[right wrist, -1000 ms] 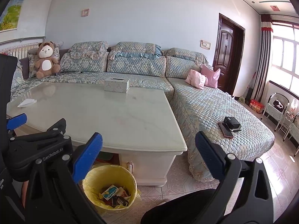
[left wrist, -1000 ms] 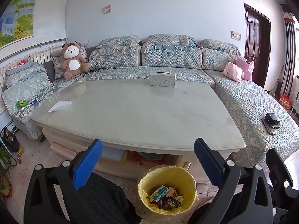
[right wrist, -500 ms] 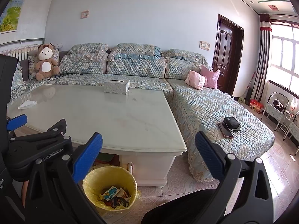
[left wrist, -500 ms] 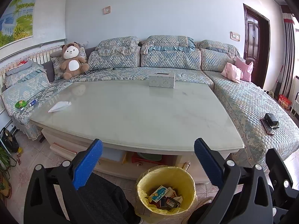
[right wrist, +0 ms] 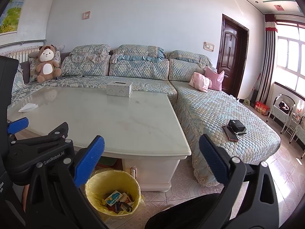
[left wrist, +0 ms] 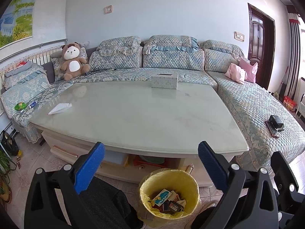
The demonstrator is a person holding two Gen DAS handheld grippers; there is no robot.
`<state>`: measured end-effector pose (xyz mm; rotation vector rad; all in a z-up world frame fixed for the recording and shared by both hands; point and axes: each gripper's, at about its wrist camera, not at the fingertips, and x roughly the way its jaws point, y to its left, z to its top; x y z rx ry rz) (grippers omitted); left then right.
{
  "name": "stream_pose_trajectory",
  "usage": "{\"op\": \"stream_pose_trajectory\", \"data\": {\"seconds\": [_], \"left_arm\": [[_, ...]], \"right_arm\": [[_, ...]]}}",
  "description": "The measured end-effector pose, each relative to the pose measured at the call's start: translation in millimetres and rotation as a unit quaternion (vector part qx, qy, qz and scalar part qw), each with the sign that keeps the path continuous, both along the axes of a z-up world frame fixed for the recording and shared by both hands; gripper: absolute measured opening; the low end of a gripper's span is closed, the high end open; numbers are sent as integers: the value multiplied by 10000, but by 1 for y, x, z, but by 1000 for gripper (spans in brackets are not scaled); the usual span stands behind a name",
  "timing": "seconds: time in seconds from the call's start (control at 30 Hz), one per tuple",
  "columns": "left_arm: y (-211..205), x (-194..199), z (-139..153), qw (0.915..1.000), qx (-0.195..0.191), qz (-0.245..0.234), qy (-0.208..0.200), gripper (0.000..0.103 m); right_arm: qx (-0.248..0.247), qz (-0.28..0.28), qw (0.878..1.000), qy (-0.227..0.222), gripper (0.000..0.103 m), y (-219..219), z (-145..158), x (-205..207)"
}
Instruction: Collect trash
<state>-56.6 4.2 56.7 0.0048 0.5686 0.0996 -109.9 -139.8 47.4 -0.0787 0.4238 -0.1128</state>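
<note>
Sofa [left wrist: 247, 99]: we see the quilted corner sofa wrapping the table on three sides, with a teddy bear [left wrist: 73, 62] sitting at its far left corner
Table [left wrist: 137, 114]: our big pale glossy top is almost bare, and we are standing at its near edge
Bin [left wrist: 168, 192]: the yellow-lined bin sits on the floor just below the table's near edge, right between our two grippers, with cartons and wrappers already inside
Tissue box [left wrist: 164, 80]: it stands near the far edge of the table; we judge it no trash and leave it alone
Folded paper [left wrist: 60, 108]: here is our likeliest target, a white sheet lying flat near the table's left edge, well apart from both grippers
Sofa scraps [left wrist: 25, 105]: a green wrapper and a small blue-and-white packet lie on the left seat, beyond the paper
Phone and black box [right wrist: 235, 128]: they rest on the right seat; we judge these belongings, not rubbish
Left gripper [left wrist: 150, 164]: blue pads spread wide, nothing between them, hovering above the bin
Right gripper [right wrist: 151, 162]: pads likewise wide apart and empty
How we play it: we go in with the left, low and flat across the top, pinch a raised fold of the paper rather than scraping the glassy surface, then carry it back over the bin
</note>
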Motion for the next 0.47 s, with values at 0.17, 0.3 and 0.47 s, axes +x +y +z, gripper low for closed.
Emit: {"op": "stream_pose_trajectory", "data": {"seconds": [0.17, 0.3, 0.47], "left_arm": [[-1, 0, 1, 10000, 14, 8, -18, 96], [-1, 1, 1, 10000, -36, -18, 19, 96], [0, 3, 2, 10000, -39, -25, 55, 96]], "right_arm": [[6, -3, 10000, -2, 97, 1, 0, -1], [-2, -17, 10000, -17, 97, 1, 1, -1], [1, -19, 10000, -18, 97, 1, 0, -1]]}}
